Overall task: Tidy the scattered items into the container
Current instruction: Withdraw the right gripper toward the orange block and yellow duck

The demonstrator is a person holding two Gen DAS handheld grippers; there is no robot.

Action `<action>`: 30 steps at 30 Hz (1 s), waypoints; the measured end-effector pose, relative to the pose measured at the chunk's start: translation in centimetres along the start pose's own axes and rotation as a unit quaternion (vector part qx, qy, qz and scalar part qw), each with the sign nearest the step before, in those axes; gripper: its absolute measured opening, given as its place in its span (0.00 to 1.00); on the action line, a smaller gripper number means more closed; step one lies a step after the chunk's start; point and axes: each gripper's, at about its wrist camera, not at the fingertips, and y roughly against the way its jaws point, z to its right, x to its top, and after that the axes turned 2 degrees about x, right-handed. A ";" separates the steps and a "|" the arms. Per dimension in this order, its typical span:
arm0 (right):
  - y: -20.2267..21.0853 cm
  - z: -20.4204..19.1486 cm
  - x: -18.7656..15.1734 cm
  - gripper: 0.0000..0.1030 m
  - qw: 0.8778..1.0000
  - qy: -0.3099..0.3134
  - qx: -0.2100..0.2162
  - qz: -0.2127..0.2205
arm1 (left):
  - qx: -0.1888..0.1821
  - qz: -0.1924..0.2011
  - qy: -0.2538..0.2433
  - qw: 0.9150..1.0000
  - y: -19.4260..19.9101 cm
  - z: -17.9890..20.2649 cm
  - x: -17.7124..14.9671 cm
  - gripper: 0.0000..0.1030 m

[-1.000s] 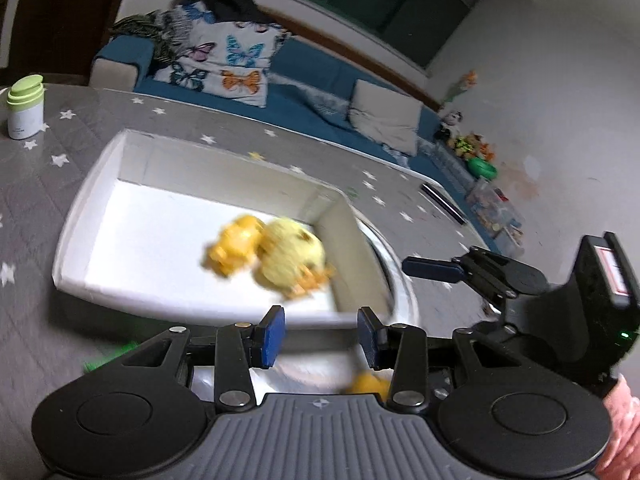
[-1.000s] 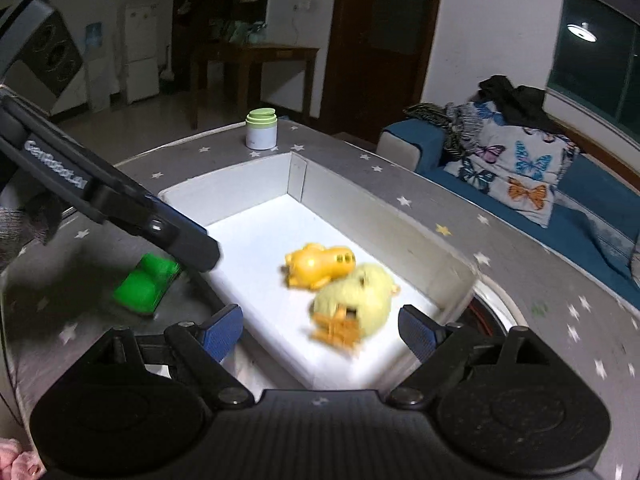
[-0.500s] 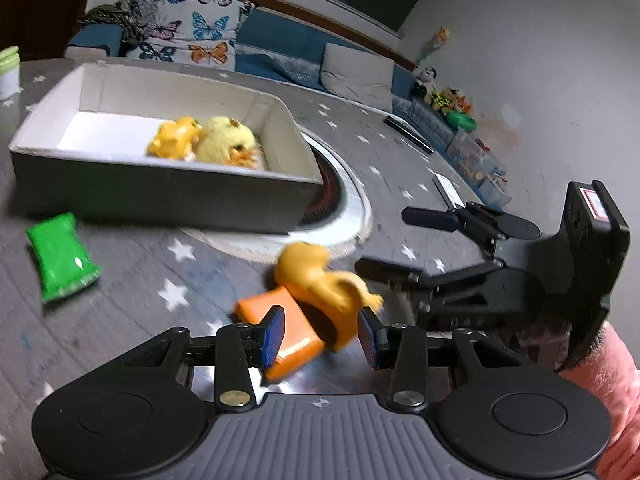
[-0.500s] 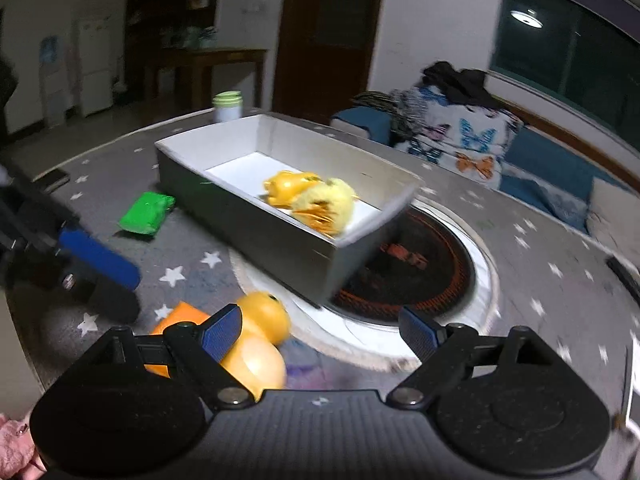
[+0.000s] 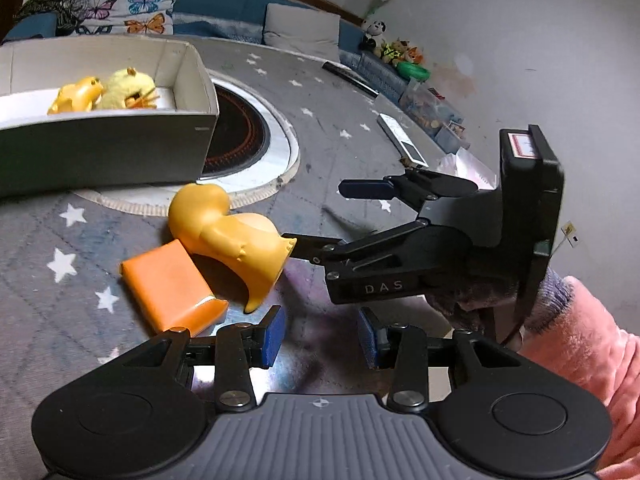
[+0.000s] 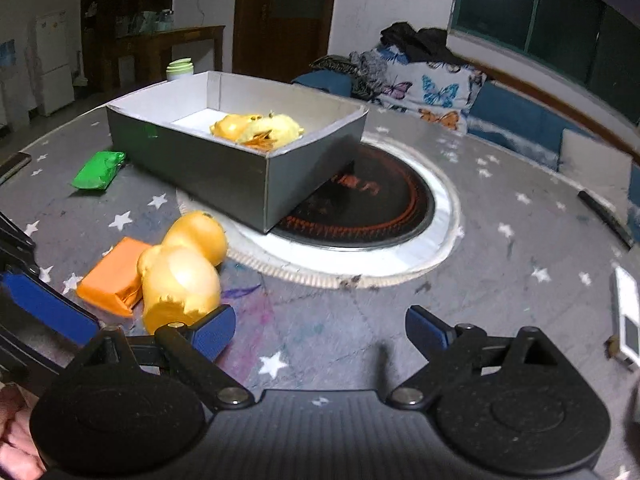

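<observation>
A: Nearest first, left view?
B: Left gripper (image 5: 320,336), blue pads apart, nothing between. Just ahead, lying on the grey star-print tablecloth (image 5: 60,312): glossy yellow rubber duck toy (image 5: 224,236) on its side, touching a flat orange wrapped packet (image 5: 168,292).

A: And the right one?
B: Right gripper (image 6: 320,330), jaws opening wide, nothing between them but bare cloth. Left pad (image 6: 212,330) just beside the duck's base, contact too close to call.

A: Further out?
B: Round black inset burner with white ring (image 6: 384,216) at table centre. Overlapping its left edge, a grey cardboard box with white inside (image 6: 224,176), holding a small orange-yellow plastic animal toy (image 5: 74,96) touching a pale yellow plush chick (image 5: 124,88).

A: Beyond that?
B: Crinkled green packet (image 6: 98,170) on the cloth left of the box, well apart from the duck. Behind the box, a white jar with a pale green lid (image 6: 179,69). Far back, blue sofa with butterfly-print cushion (image 6: 424,88).
</observation>
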 end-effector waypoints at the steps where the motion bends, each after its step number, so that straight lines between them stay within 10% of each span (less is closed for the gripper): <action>1: -0.1 0.0 -0.1 0.91 1.000 -0.003 0.004 -0.001 | 0.001 -0.001 0.003 1.000 -0.1 -0.2 0.0 0.41; 30: -0.8 -5.4 0.8 0.90 0.993 0.016 0.115 0.016 | 0.055 0.052 0.110 0.991 5.1 -7.3 -2.3 0.41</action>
